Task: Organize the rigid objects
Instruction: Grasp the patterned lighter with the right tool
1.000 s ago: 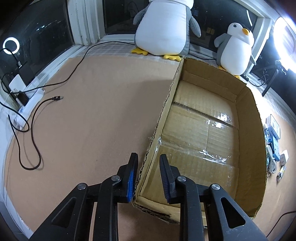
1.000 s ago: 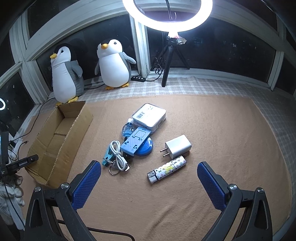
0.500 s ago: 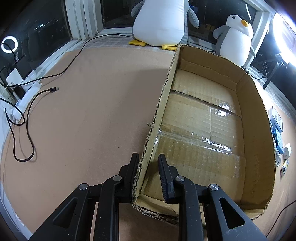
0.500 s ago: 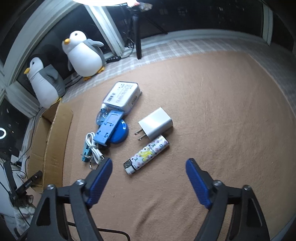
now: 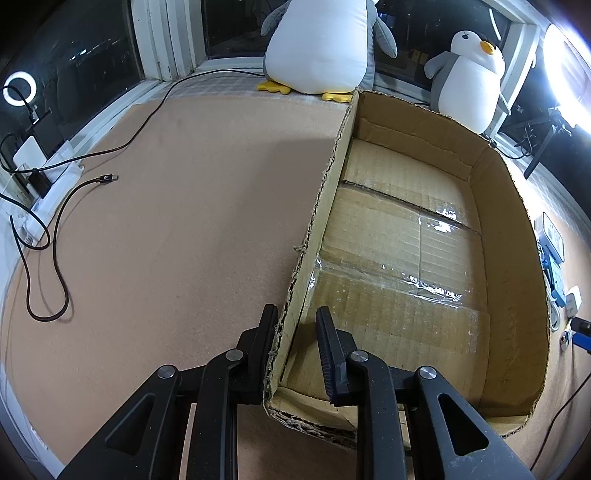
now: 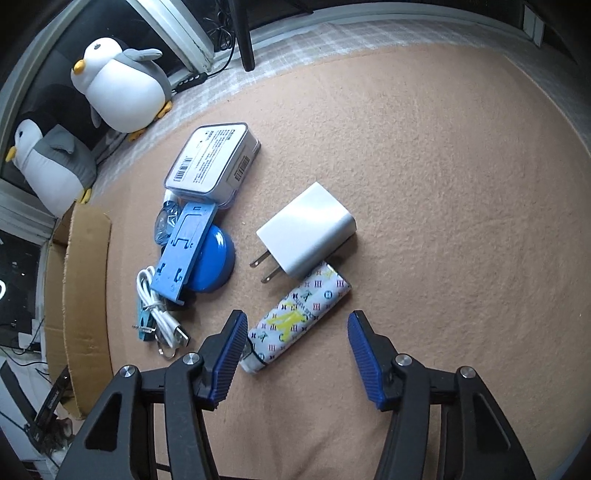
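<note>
My left gripper (image 5: 295,323) is open and straddles the left wall of the empty cardboard box (image 5: 325,192) near its front corner; the left finger touches the wall. My right gripper (image 6: 295,317) is open, low over the carpet, with the patterned lighter (image 6: 299,314) lying between its fingertips, untouched. A white wall charger (image 6: 308,230) lies just beyond the lighter. To the left sit a white labelled case (image 6: 212,162), a blue phone stand (image 6: 186,251) on a blue disc (image 6: 218,258), a small clear bottle (image 6: 164,221) and a coiled white cable (image 6: 159,310). The cardboard box (image 6: 86,295) stands at far left.
Two plush penguins (image 5: 321,48) (image 5: 469,81) stand behind the box on the sill. A black cable (image 5: 55,236) and a power strip (image 5: 40,195) lie on the carpet to the left. A tripod leg (image 6: 243,33) stands at the back. Bare carpet (image 6: 461,184) stretches right of the charger.
My right gripper has dropped and moved forward over the lighter, its fingers narrowing around it. My left gripper has pushed forward astride the box wall, its gap a little smaller.
</note>
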A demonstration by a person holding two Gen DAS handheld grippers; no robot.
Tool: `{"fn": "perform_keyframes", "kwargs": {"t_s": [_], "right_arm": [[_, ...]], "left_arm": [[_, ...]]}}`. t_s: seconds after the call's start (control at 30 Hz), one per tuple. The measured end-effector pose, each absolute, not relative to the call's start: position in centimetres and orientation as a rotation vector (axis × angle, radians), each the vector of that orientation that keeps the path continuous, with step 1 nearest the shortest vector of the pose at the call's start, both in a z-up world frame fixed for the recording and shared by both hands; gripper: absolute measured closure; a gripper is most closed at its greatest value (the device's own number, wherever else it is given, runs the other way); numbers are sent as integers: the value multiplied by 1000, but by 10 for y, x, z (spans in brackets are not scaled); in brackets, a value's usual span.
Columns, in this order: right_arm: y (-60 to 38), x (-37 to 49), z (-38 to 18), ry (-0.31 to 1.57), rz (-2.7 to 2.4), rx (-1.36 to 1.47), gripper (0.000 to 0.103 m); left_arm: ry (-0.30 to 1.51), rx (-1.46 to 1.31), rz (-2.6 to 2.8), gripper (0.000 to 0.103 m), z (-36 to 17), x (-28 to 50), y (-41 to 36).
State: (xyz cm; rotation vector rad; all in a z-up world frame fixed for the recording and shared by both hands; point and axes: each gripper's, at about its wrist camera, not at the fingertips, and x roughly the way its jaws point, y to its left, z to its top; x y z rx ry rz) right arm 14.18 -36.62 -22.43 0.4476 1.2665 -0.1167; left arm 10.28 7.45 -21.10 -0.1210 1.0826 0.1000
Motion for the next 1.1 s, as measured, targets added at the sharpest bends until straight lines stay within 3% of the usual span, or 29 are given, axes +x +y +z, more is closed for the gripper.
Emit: {"fn": "perform_keyframes", "kwargs": {"t_s": [0.17,0.53,0.87,1.1], "right_arm": [[-352,153,-225,1292,-138,297,53],[-353,129,-224,1311,-81,149,79],[-339,97,-212,1269,-19,185,83],[-298,93,-174,1191,105,191,83]], "left_arm": [[1080,-125,92,80,-211,102,76],[1075,-127,96,80,-212,102,77],[1078,-118,101,80,-212,104,76],[1077,-116,103,80,-212,104,76]]}}
